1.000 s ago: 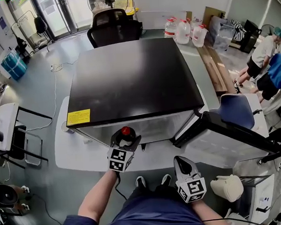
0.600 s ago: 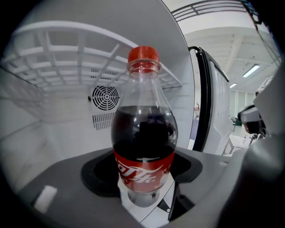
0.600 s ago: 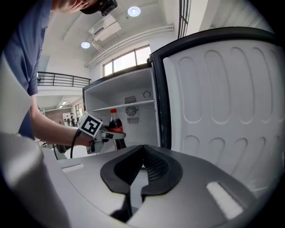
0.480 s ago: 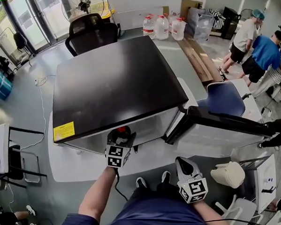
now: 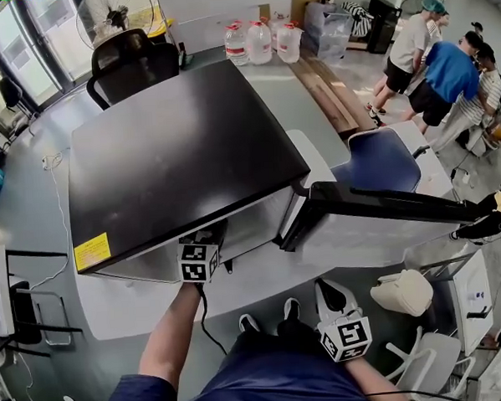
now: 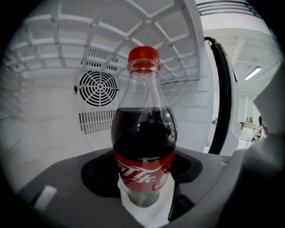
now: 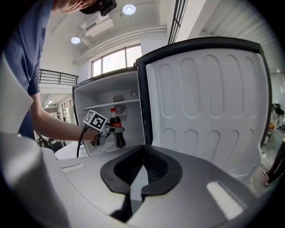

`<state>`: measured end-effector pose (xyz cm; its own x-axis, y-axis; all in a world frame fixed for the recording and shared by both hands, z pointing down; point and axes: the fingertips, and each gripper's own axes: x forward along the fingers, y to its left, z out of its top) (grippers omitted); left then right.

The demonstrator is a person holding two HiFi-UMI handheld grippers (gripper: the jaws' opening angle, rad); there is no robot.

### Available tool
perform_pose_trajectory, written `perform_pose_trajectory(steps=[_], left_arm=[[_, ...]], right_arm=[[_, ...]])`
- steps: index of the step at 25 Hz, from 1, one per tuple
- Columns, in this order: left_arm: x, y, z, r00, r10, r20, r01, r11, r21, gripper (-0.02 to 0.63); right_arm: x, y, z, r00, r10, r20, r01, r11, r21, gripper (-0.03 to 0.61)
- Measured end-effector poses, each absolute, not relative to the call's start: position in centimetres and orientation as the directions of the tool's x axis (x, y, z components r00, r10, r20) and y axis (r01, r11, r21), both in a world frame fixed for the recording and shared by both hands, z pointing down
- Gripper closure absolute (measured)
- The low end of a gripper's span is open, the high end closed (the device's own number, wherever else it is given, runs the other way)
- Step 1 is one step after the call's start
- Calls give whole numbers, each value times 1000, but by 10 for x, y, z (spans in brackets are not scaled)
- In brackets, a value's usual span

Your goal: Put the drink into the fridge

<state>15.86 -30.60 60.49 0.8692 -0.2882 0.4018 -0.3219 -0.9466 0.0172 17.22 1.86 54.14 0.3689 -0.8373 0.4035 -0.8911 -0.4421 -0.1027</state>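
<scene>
A cola bottle with a red cap stands upright between the jaws of my left gripper, which is shut on its lower body. Around it are the fridge's white inner walls, a fan grille behind and a wire shelf above. In the right gripper view the bottle and left gripper sit inside the open fridge. From the head view, the left gripper reaches under the fridge's black top, which hides the bottle. My right gripper hangs back by my legs, its jaws shut on nothing.
The fridge door stands open to the right. Behind it is a blue chair, and a white bag lies near my right side. A black office chair and water jugs stand beyond the fridge. People stand at the back right.
My left gripper has moved forward with the bottle, in under the fridge's top; the red cap no longer shows in the head view. The right gripper has stayed put.
</scene>
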Motion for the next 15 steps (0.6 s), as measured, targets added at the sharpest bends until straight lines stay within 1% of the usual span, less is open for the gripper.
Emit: perform_pose_trajectory(steps=[7,15], left_arm=[[176,-321,617,860,-299,414,-335,-942,15,299],[184,-327,629,854,-314,416,-357,-934,29,298]], right_arm=[[176,33,544,412,-808,420,-867,-490,-92,572],[177,31,551,409,-804,431,-865,-492,-96,572]])
